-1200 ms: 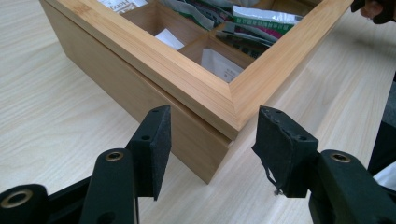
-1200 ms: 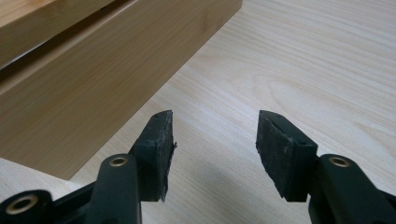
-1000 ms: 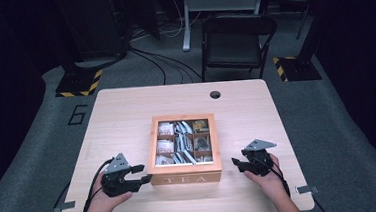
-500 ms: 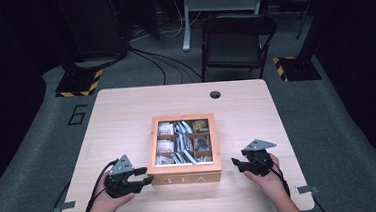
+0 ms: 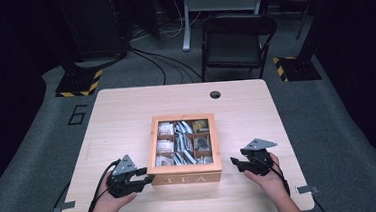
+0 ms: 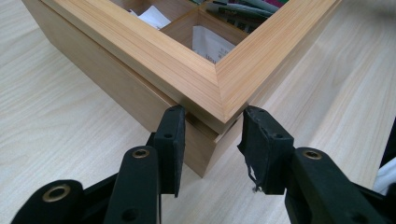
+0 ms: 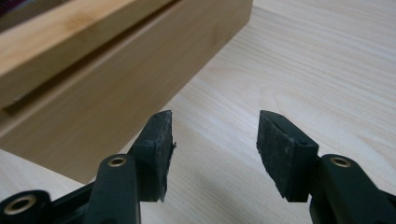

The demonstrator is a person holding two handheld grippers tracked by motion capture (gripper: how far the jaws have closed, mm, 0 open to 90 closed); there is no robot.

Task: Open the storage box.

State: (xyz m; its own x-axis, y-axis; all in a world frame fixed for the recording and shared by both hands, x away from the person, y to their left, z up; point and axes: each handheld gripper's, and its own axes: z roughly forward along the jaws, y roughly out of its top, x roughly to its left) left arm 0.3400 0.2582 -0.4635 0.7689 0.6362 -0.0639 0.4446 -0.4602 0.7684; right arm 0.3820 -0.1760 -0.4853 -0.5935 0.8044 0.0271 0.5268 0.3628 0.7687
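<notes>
High view: my left tool (image 5: 142, 177) lies at the near left corner of the wooden tea box (image 5: 186, 176), which sits on the near half of the tabletop (image 5: 126, 110), its front wall lettered "TEA". The box is split into compartments that hold tea packets (image 5: 166, 146). Left gripper view: the box corner (image 6: 219, 100) stands between the two jaws; the jaws have just been closing, and the two pads (image 6: 170, 140) now sit against the lower body of the box, one on each wall just beneath the overhanging frame, so I read the left tool as clamped on that corner. My left hand (image 5: 107, 199) comes in from the near edge behind it. High view: my right tool (image 5: 236, 163) rests near the right wall of the box, apart from it, with my right hand (image 5: 268, 178) behind. Right gripper view: the right tool's jaws stand apart with bare tabletop (image 7: 327, 60) between them, and the side of the box (image 7: 116, 79) lies to their left, untouched.
</notes>
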